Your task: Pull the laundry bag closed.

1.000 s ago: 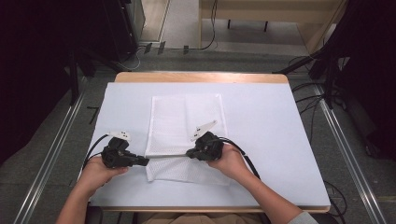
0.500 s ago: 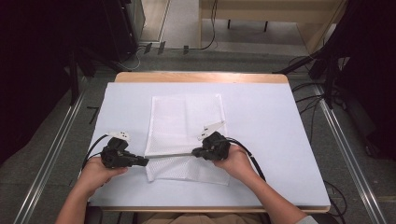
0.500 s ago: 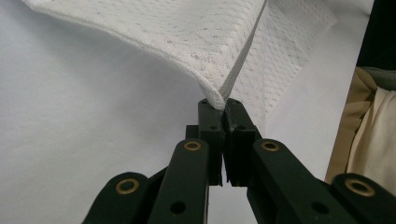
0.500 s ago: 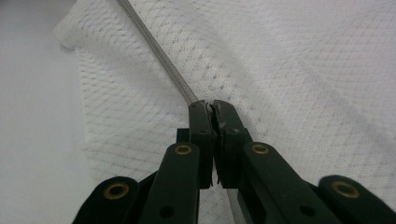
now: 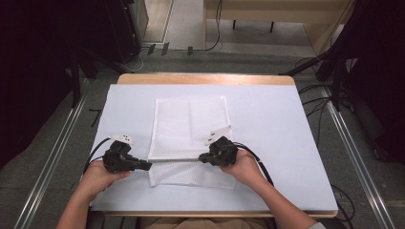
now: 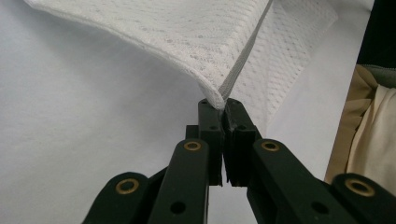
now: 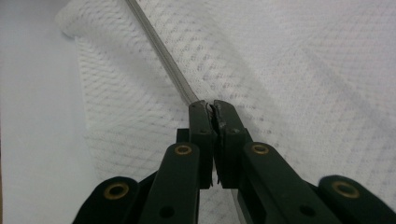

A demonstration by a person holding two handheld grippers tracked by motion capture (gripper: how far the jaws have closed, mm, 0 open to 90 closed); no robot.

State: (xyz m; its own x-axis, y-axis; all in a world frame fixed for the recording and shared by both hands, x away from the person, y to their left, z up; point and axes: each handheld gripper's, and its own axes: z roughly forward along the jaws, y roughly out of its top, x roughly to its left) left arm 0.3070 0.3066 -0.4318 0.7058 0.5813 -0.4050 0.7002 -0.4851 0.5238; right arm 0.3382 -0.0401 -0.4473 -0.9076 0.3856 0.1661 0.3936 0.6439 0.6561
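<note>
**Cloth edge drawn back toward the person, fold opening out**

The white-covered rectangular table [image 5: 286,143] carries a white mesh-textured rectangular cloth [image 5: 191,124], lying between the two tongs and stretching away from them toward the far side. A second ago the taut hem ran level between the tongs; since then the right one has come nearer the person and the line now tilts slightly, with more of the lower layer showing beyond the hem. That suggests the upper layer is being carried across the cloth, a fold partway through.

The left gripper [image 5: 143,165] is clamped on the cloth's corner, its jaws pressed together with the doubled edge rising from their tips [image 6: 219,100]. The right gripper [image 5: 206,158] is likewise closed tight on the grey-looking hem [image 7: 208,106], cloth spread beneath and beyond it.
</note>
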